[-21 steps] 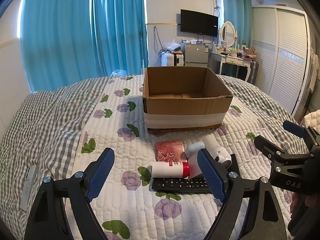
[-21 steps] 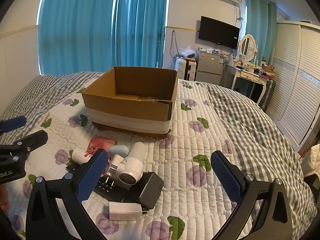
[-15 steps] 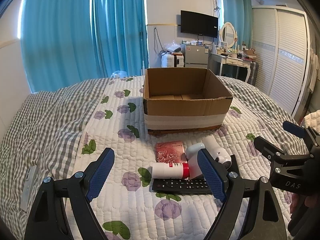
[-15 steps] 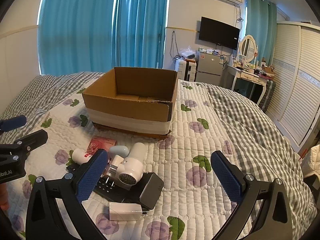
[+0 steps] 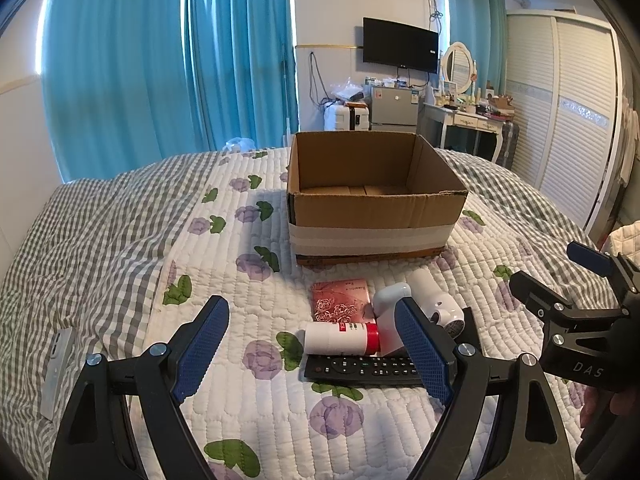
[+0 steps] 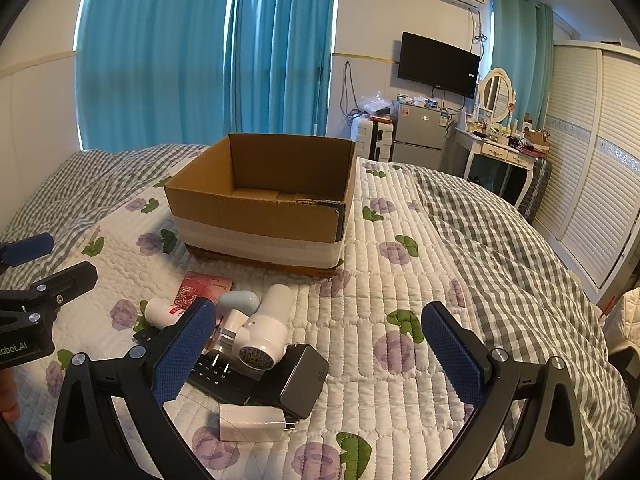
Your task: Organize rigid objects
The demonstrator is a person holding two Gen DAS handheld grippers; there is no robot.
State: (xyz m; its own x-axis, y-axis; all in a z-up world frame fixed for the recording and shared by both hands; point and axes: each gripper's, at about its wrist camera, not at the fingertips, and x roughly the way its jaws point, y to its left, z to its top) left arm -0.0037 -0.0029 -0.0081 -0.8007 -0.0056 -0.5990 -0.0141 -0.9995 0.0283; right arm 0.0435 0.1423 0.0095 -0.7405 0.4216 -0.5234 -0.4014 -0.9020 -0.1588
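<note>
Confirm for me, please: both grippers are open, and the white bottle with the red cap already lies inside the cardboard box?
Not quite. The white bottle with the red cap lies on the quilt before the cardboard box, as the left wrist view shows. Both grippers are indeed open.

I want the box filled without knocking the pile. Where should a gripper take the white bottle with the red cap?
Grip the white bottle across its round body, coming from above with the left gripper. It lies on its side at the pile's near-left edge, its body exposed, the remote just beside it.
</note>
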